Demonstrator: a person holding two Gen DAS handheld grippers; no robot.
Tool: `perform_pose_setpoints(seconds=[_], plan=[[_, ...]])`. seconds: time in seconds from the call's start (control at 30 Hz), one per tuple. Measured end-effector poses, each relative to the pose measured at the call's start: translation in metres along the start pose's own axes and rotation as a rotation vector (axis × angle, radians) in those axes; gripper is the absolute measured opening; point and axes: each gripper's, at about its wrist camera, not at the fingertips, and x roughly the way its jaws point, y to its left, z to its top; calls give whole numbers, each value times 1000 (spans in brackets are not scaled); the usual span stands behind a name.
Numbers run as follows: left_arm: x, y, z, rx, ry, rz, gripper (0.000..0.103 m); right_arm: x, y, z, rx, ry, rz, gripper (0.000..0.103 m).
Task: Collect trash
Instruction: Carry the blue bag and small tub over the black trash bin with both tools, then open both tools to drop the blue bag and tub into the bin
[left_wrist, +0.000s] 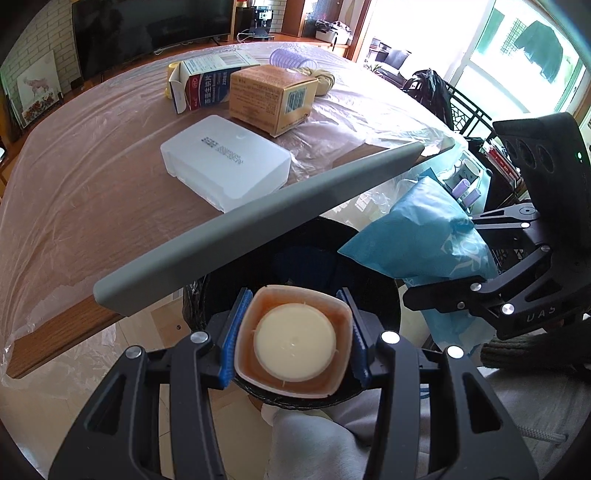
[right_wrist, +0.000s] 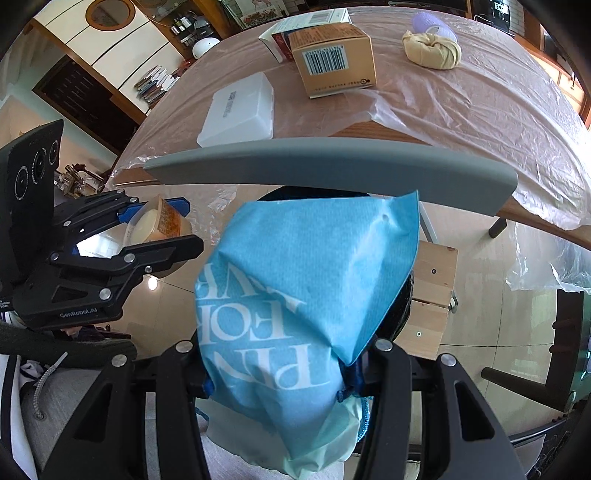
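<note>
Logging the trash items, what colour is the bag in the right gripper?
Light blue with white lettering; the bag shows best in the right wrist view.

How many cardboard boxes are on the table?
2. The brown box stands near the table's middle, and the white and blue carton lies right behind it, touching or nearly so. More could hide behind them.

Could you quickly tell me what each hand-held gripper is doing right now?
Left hand-held gripper: closed on a plastic cup.
Right hand-held gripper: closed on a blue bag.
</note>
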Motion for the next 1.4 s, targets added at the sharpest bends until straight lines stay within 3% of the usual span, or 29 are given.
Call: perform_pose_setpoints(seconds=[1.4], plan=[[52, -2, -1, 39, 92, 42, 48, 58, 9, 16, -7, 106, -47, 49]])
